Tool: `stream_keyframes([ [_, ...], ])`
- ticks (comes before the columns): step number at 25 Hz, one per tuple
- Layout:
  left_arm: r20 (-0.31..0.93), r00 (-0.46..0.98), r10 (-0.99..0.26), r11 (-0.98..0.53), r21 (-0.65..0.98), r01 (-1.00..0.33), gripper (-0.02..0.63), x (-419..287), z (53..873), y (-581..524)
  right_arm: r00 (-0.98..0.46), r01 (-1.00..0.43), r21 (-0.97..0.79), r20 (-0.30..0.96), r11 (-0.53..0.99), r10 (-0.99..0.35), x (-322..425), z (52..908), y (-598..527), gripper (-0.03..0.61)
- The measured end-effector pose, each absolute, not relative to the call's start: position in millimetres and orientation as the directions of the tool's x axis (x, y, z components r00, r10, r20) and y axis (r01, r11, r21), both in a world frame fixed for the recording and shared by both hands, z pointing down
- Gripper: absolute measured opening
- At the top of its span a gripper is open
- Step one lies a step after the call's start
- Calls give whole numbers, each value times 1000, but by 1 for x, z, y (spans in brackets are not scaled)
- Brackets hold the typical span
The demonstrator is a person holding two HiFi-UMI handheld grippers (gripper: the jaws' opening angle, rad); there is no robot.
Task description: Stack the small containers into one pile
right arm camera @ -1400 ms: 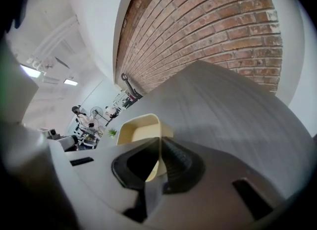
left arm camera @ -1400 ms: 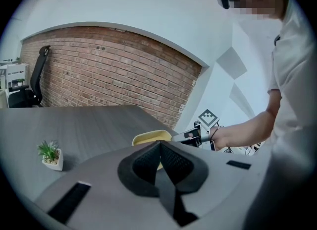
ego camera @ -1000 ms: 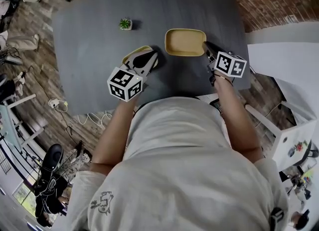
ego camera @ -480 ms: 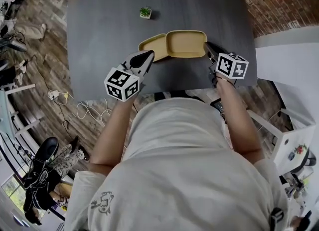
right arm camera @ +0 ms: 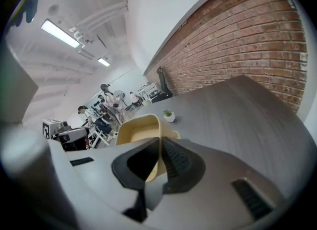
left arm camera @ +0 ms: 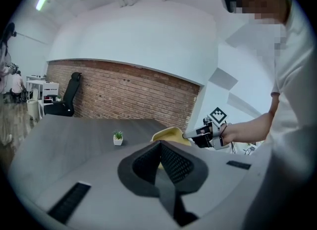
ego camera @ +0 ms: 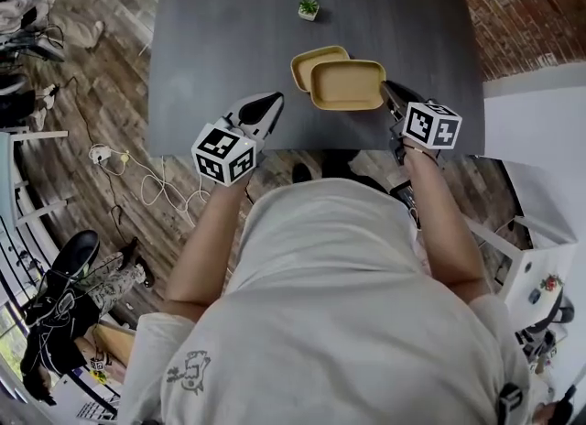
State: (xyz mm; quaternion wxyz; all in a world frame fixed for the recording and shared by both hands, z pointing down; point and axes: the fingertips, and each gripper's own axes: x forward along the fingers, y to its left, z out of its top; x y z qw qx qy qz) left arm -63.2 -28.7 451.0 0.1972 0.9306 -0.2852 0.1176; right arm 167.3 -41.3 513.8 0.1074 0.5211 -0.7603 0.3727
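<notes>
Moved over the lower container (ego camera: 307, 60), the upper container (ego camera: 348, 84) lies lengthwise left-to-right, right claw (ego camera: 388, 92) gripping it, left claw (ego camera: 273, 100) closed.

Bright, even ceiling strip lights (right arm camera: 62, 33), soft shadows; fisheye-warped edges (dark corners)

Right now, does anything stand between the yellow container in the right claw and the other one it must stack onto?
Nothing visible does. The shallow yellow plastic container in the right claw overlaps the second yellow container in the head view; the small potted plant stands well behind them.
</notes>
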Motion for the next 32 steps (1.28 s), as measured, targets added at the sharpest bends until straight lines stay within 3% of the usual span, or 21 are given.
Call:
stream_keyframes([
  [14,304,785,-540,-730,296,-616,11,-117,440,-5,-472,-864,-444,544,239,-694,128,496,-33,23],
  [32,329,712,-621,-641,310,-702,11,-69,449,-56,-583,-808,-480,560,343,-588,152,512,-107,23],
])
